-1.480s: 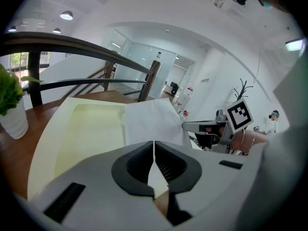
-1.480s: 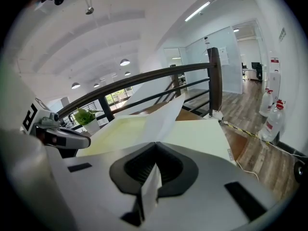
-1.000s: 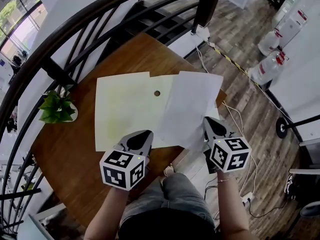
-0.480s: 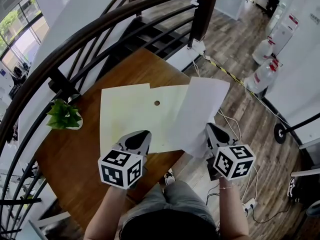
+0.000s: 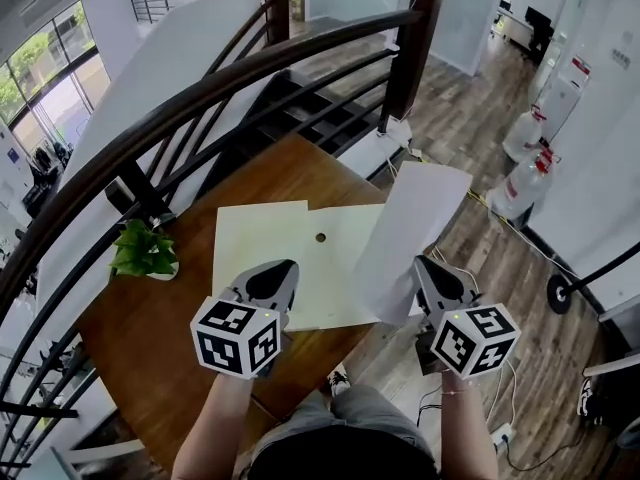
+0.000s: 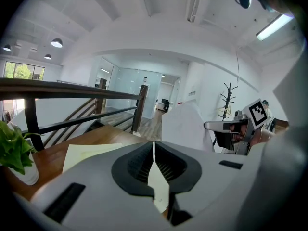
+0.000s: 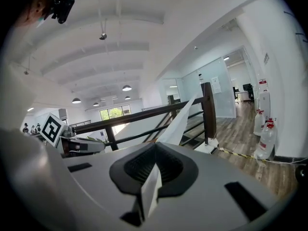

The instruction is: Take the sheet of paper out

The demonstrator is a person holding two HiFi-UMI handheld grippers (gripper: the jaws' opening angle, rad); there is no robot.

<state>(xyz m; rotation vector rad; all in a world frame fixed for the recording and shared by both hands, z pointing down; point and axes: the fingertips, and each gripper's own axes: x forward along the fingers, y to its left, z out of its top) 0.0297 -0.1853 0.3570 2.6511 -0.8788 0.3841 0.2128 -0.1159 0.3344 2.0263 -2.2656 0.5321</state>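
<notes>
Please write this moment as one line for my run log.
left tongs: shut on cream folder | cream folder: flat on wooden table | right tongs: shut on white sheet | white sheet: raised, tilted up

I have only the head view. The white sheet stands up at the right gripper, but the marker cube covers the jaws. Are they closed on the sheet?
Observer: Yes. The right gripper view shows the right gripper with its jaws shut on the white sheet, which rises beyond them toward the railing.
Operator: And the left gripper, does it grip something or only rest on the table?
Observer: It grips. In the left gripper view the left gripper is shut on an edge of the pale yellow folder; a strip of that paper shows between the closed jaws.
</notes>
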